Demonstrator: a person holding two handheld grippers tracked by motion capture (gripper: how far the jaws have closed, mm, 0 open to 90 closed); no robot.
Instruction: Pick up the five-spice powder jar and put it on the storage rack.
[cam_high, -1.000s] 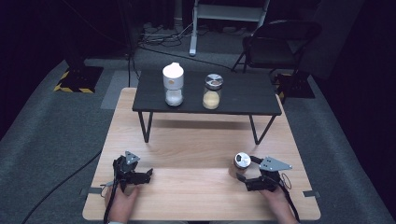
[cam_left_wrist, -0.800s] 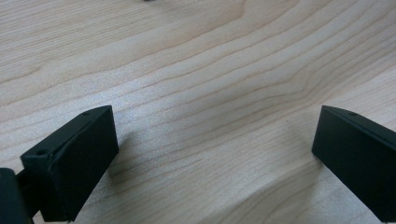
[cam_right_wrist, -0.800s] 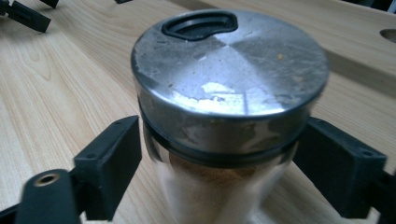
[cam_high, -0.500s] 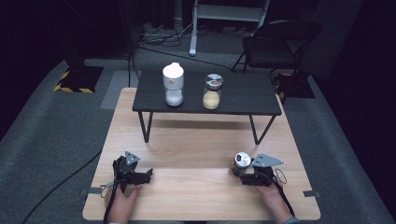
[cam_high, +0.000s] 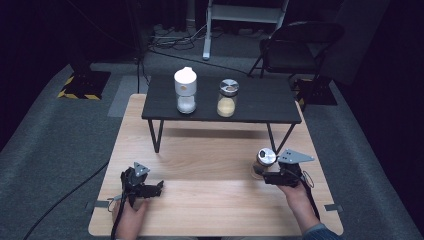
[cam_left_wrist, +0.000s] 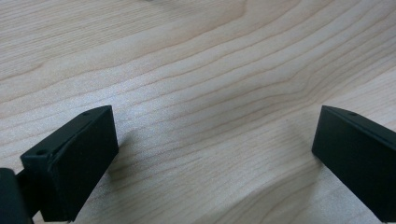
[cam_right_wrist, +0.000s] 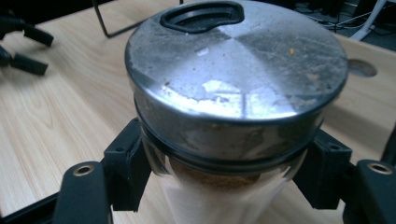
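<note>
In the high view the right gripper (cam_high: 263, 176) grips a metal-lidded jar (cam_high: 265, 159) near the wooden table's (cam_high: 210, 205) right edge, while the left gripper (cam_high: 157, 189) rests near the front left. The left gripper view shows its 2 jaws wide apart over bare wood. In the right gripper view the jaws, having just closed, clamp the glass just under the jar's lid (cam_right_wrist: 236, 60).

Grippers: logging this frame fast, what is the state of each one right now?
Left gripper: open, nothing between its jaws, just above the wooden table.
Right gripper: shut on the metal-lidded glass jar.
</note>
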